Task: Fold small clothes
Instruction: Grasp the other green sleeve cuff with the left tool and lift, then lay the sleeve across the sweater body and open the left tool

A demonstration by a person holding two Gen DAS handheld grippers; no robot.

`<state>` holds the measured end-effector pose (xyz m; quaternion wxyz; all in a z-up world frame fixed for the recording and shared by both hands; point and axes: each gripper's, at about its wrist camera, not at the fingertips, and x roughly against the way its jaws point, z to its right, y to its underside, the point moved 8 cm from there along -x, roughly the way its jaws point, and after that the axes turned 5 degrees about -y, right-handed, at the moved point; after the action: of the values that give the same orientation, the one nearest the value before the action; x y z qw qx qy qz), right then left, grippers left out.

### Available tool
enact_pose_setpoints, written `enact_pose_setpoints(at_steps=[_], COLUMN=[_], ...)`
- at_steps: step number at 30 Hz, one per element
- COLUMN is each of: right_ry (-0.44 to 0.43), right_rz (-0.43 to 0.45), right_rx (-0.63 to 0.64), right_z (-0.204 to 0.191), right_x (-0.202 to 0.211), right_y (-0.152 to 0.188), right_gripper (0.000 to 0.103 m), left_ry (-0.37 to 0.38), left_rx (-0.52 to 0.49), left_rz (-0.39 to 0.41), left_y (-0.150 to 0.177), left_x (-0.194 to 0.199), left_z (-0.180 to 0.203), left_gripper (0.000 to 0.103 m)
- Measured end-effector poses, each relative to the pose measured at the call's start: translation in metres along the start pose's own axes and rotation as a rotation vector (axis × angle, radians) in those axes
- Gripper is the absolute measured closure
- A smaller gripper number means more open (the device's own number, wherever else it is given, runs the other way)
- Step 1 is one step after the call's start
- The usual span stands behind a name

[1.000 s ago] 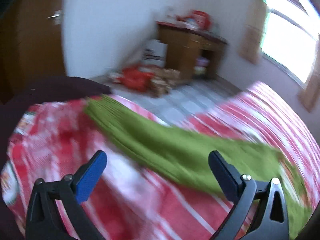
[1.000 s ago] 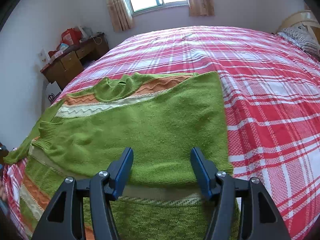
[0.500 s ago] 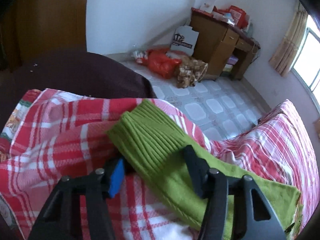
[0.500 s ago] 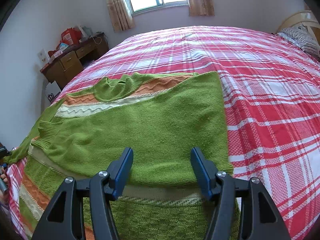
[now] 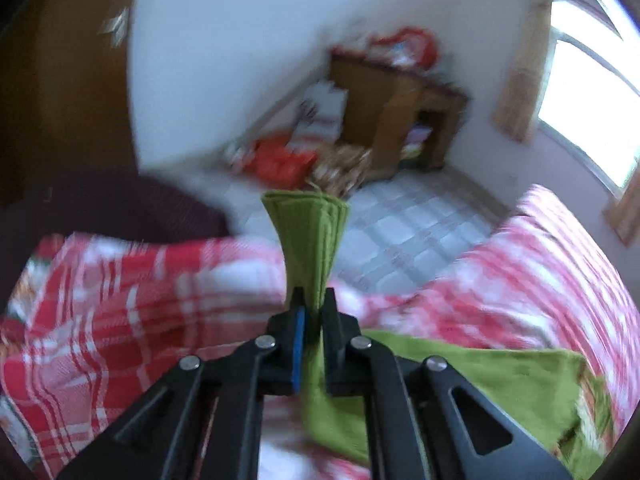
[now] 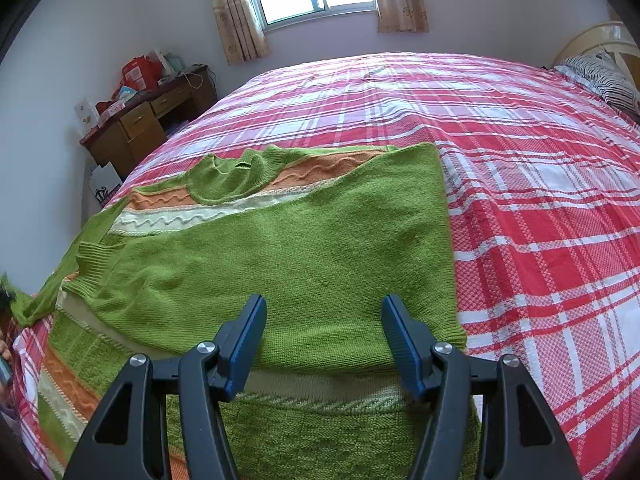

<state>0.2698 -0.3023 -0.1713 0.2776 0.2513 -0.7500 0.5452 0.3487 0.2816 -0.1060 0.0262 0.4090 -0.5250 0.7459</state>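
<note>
While the left gripper pinches the ribbed cuff of the green sweater's sleeve, its jaws closed tight on the knit, the cuff stands up and fans out past the fingertips, raised off the red plaid bedspread. This view is blurred. The rest of the sleeve trails back under the gripper toward the near right.

In the right wrist view the green sweater lies flat on the near left part of the bed, its right side folded over so that plain green knit covers much of the orange and cream striped front. The collar lies toward the far side. The left sleeve runs off toward the near left edge of the bed. The right gripper hovers over the sweater's near part with its jaws standing moderately wide and nothing between them.

Far and right of the sweater the bedspread is open. A striped pillow sits at the far right. Off the left edge of the bed, a wooden desk against the wall carries red bags and boxes on top; what its drawers hold cannot be seen. A white paper bag stands on the floor beside it, contents not visible.
</note>
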Motion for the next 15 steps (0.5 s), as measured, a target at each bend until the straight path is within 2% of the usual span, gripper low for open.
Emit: enact_pose_setpoints(at_steps=[3, 5, 8, 9, 13, 15], right_ry=[-0.002, -0.002, -0.007, -0.01, -0.017, -0.019], right_rz=[0.001, 0.001, 0.003, 0.004, 0.007, 0.008], right_rx=[-0.001, -0.001, -0.005, -0.007, -0.011, -0.012], right_z=[0.0, 0.0, 0.001, 0.001, 0.003, 0.003], right_x=[0.0, 0.0, 0.0, 0.0, 0.001, 0.001], right_y=[0.0, 0.0, 0.0, 0.0, 0.0, 0.001], right_gripper=[0.042, 0.042, 0.042, 0.042, 0.042, 0.042], left_ry=[0.1, 0.19, 0.284, 0.307, 0.366, 0.364], left_rx=[-0.137, -0.245, -0.363, -0.419, -0.531, -0.591], left_rz=[0.107, 0.153, 0.165, 0.171, 0.124, 0.12], left_y=[0.003, 0.021, 0.06, 0.083, 0.136, 0.161], left_x=[0.051, 0.084, 0.113, 0.123, 0.132, 0.135], left_z=[0.067, 0.12, 0.181, 0.206, 0.259, 0.276], left_gripper=[0.096, 0.096, 0.096, 0.096, 0.096, 0.096])
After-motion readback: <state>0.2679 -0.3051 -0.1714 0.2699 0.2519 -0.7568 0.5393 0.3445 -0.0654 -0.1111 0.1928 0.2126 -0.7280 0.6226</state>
